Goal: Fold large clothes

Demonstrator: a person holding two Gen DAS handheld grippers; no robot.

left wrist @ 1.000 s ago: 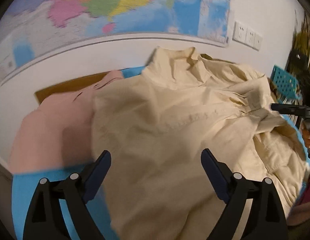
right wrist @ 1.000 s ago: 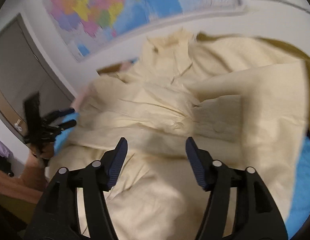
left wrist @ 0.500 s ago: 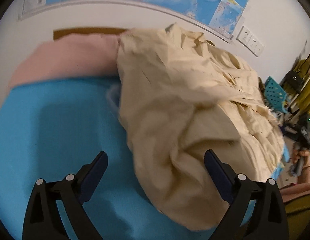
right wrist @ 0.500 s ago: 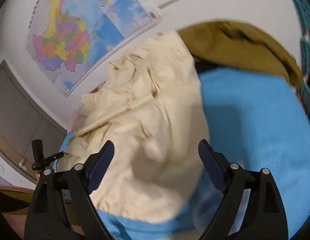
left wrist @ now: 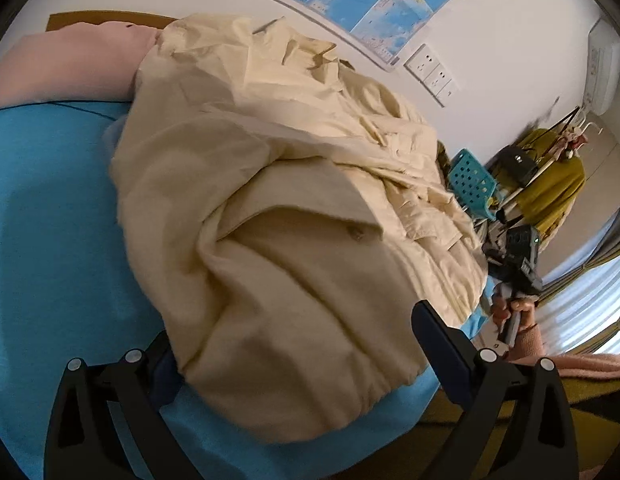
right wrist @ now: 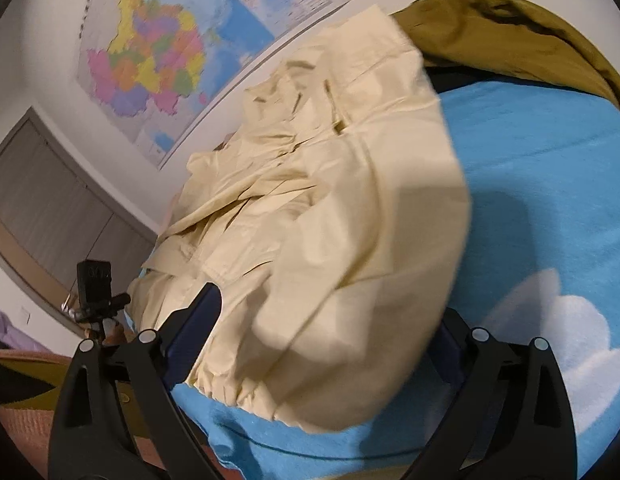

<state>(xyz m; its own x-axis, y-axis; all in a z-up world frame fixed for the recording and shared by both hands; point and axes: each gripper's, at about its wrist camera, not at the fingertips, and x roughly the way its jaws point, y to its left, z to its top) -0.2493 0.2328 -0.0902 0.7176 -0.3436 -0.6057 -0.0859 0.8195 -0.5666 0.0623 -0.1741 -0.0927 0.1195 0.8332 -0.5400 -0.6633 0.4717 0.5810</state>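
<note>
one fold down, the jacket still a loose heap

one large cream jacket (left wrist: pixel 293 240) lay bunched on the blue blanket (left wrist: pixel 53 240), its gathered hem close to the near edge and its collar end up towards the far edge by the wall. judging by the doubled layers, i took it that a first fold had been laid over, but the pile was puffy and creased, not flat. a pink garment (left wrist: pixel 65 68) sat at the far left corner and an olive garment (right wrist: pixel 510 28) at the far right corner, both apart from my work.

my left gripper (left wrist: pixel 293 364) was opening and stood wide; the hem lay between its jaws, and i saw no pad pressing on it. my right gripper (right wrist: pixel 330 340) was opening too, wide, the jacket's near fold bulging between the jaws without being pinched. i held nothing.

i judged the task roughly midway: smoothing, a further fold and squaring up were left.
</note>
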